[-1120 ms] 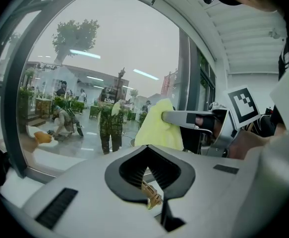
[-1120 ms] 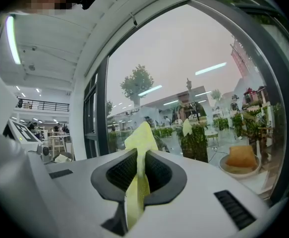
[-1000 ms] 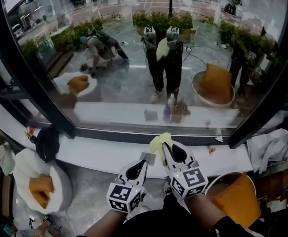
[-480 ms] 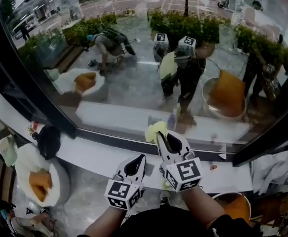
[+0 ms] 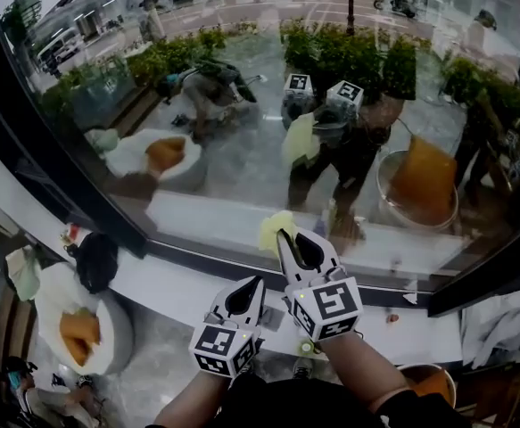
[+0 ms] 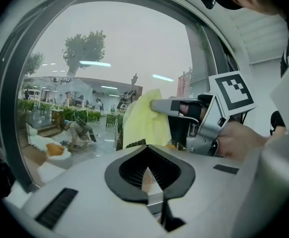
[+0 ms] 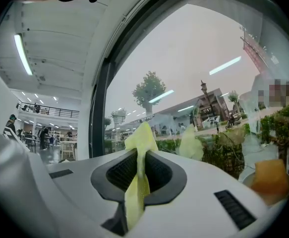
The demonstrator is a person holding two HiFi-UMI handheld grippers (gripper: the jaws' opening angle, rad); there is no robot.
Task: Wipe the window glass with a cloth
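Observation:
A yellow cloth is pinched in my right gripper, which is shut on it and held up close to the window glass, just above the lower frame. The cloth's reflection shows in the pane. In the right gripper view the cloth sticks out between the jaws toward the glass. My left gripper hangs lower and to the left, shut with nothing in it. From the left gripper view, the cloth and the right gripper sit ahead of the left gripper.
A white sill runs below the pane, edged by a black frame. A black bag lies on the sill at left. A round chair with an orange cushion stands below left, and a grey cloth lies at right.
My right gripper has carried the yellow cloth up and forward toward the glass. The left gripper has stayed low beside it.

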